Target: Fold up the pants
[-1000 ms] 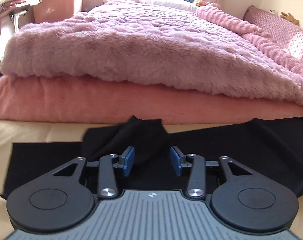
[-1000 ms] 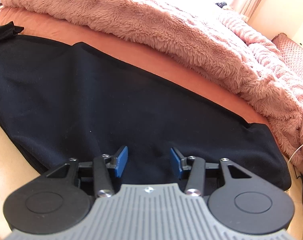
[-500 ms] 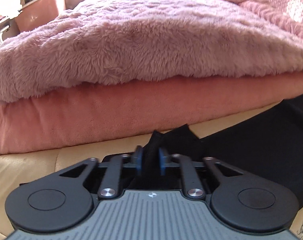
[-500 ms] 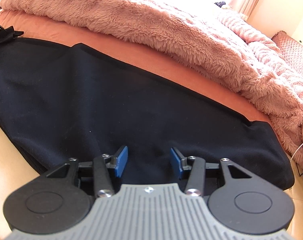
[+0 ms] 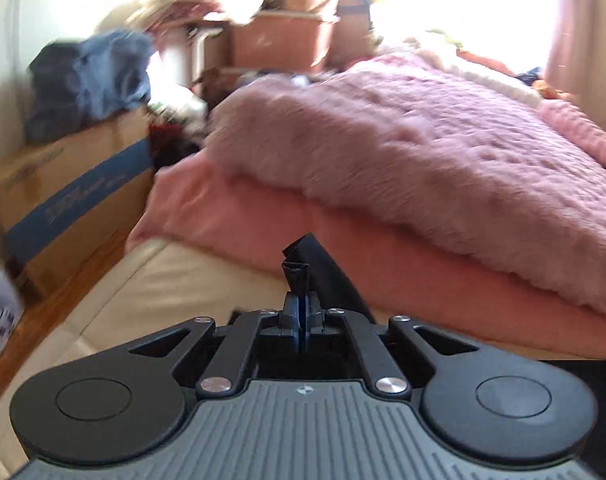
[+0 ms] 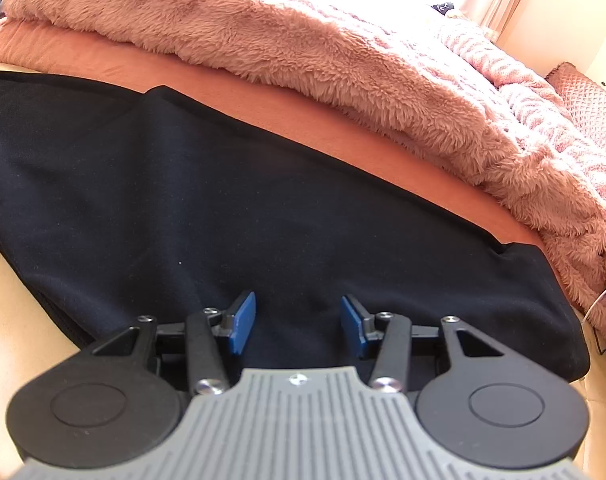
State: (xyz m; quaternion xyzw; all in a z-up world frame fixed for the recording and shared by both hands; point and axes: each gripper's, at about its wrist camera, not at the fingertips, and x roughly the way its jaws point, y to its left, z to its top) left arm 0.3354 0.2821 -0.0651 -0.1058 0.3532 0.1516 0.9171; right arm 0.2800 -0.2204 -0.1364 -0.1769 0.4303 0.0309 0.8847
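Left gripper [image 5: 301, 322] pinched tight on a corner of the black soft fabric pants [image 6: 263, 216], lifted off the cream mattress [image 5: 175, 280]. Right gripper [image 6: 299, 322] half-open over flat pants, holding nothing. Risk: thin pinch slips, or fold snags the fluffy pink blanket [image 6: 303, 40] just behind. Open room only along the near mattress edge.

A fluffy pink blanket [image 5: 423, 152] lies beside a cardboard box [image 5: 63, 196].

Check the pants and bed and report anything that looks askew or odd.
Nothing damaged or spilled. The black pants lie askew, one edge over the orange sheet. The left gripper pinches a bunched corner; the right gripper hovers open.
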